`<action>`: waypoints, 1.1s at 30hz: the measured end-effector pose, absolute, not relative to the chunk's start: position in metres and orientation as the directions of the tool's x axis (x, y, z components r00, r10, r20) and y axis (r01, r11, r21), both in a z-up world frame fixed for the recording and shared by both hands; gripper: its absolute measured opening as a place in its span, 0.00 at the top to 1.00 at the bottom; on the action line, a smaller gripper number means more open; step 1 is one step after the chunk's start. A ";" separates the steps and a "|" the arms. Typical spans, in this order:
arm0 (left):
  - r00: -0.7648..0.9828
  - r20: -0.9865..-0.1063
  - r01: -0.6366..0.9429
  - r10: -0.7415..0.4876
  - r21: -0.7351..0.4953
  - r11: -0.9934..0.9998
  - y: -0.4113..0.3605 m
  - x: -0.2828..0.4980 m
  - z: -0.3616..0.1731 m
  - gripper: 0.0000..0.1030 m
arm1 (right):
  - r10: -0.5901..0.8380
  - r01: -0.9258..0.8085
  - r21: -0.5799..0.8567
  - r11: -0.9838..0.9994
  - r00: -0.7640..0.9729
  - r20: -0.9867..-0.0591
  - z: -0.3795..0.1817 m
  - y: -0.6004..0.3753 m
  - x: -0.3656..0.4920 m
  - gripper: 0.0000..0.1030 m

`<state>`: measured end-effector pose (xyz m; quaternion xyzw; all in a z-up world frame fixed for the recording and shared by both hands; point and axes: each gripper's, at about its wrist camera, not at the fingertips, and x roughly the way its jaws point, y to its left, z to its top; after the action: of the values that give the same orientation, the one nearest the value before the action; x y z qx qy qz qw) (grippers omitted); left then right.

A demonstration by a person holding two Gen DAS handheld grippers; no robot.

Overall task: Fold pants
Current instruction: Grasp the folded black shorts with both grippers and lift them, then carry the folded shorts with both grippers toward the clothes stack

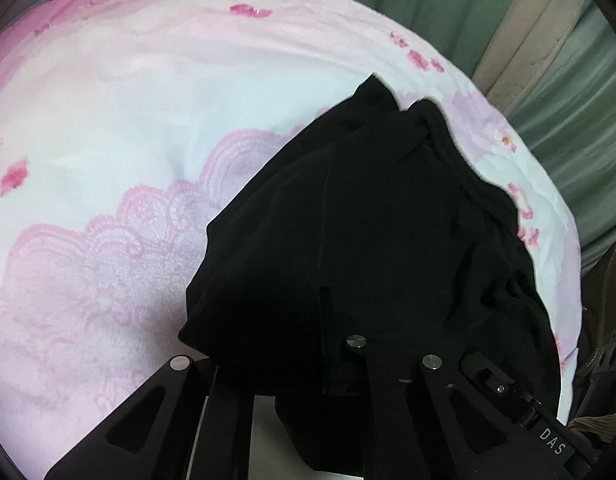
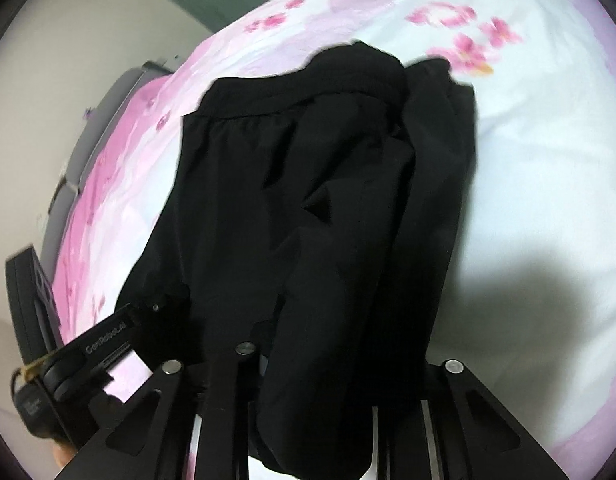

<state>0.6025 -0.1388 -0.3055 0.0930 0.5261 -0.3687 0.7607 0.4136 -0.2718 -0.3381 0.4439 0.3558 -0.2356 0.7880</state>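
Black pants (image 1: 368, 216) lie bunched on a pink and white bedsheet (image 1: 108, 120). Their gathered waistband runs along the far right side in the left wrist view. My left gripper (image 1: 308, 332) is shut on a fold of the pants, and the cloth drapes over its fingers. In the right wrist view the pants (image 2: 300, 184) stretch away from me, waistband at the far left. My right gripper (image 2: 332, 360) is shut on the near end of the pants, and cloth hangs down between its arms. The left gripper (image 2: 108, 340) shows at lower left in that view, beside the pants.
The bed's right edge (image 1: 564, 240) is close to the pants, with green curtains (image 1: 568, 100) behind it. A pale wall (image 2: 68, 60) and a grey bed frame (image 2: 104, 120) lie to the left in the right wrist view. Open sheet (image 2: 548, 160) spreads to the right.
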 end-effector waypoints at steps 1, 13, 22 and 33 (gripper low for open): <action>0.176 -0.865 0.658 -0.471 -0.252 0.710 -0.138 0.600 -0.299 0.90 | -0.056 0.681 0.524 0.512 0.635 -0.770 -0.332 -0.271 0.413 0.81; 0.256 -0.805 0.715 -0.535 -0.215 0.666 -0.114 0.529 -0.183 0.90 | -0.105 0.582 0.448 0.678 0.681 -0.725 -0.220 -0.248 0.377 0.83; 0.283 -0.761 0.693 -0.584 -0.258 0.673 -0.027 0.417 -0.106 0.90 | -0.012 0.479 0.508 0.716 0.736 -0.677 -0.144 -0.200 0.293 0.83; 0.327 -0.733 0.640 -0.596 -0.293 0.711 0.146 0.252 -0.061 0.90 | 0.057 0.341 0.455 0.823 0.747 -0.662 -0.084 -0.072 0.148 0.83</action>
<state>0.2520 0.1462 -0.0609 0.0248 0.4387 -0.3796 0.8142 0.1475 -0.0720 -0.0839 0.2867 0.3466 -0.0799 0.8896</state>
